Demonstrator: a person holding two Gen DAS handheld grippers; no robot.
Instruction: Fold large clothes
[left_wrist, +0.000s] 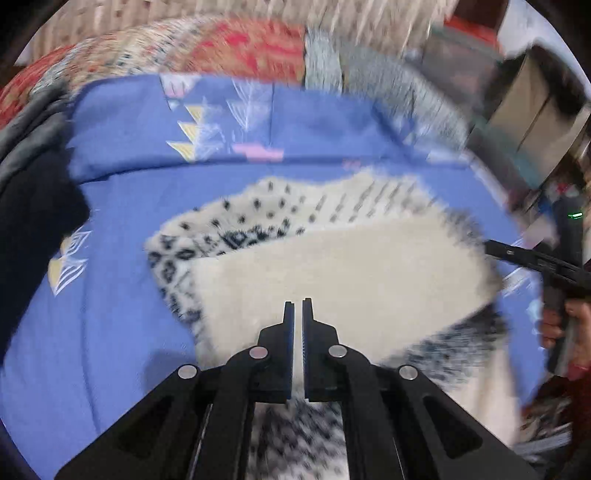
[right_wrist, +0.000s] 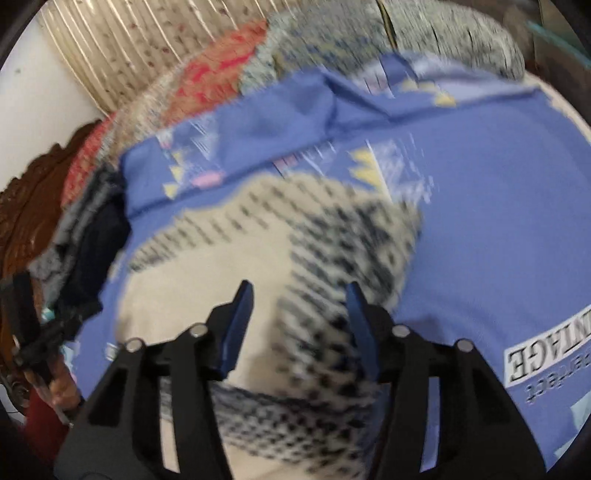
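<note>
A cream knitted garment (left_wrist: 343, 273) with a black pattern lies partly folded on a blue bedsheet (left_wrist: 110, 332); its plain inner side faces up. It also shows in the right wrist view (right_wrist: 258, 258). My left gripper (left_wrist: 298, 306) hangs over the plain part with its jaws almost together and nothing visibly between them. My right gripper (right_wrist: 299, 291) is open above the patterned part, with no cloth between its fingers. The right gripper also shows at the right edge of the left wrist view (left_wrist: 535, 262). Both views are motion-blurred.
The blue sheet (right_wrist: 480, 221) covers a bed. Red and grey patterned blankets (left_wrist: 240, 48) are piled at the far side. Dark clothes (left_wrist: 33, 221) lie at the left. A beige curtain (right_wrist: 129, 55) hangs behind. Shelves or boxes (left_wrist: 535, 122) stand at the right.
</note>
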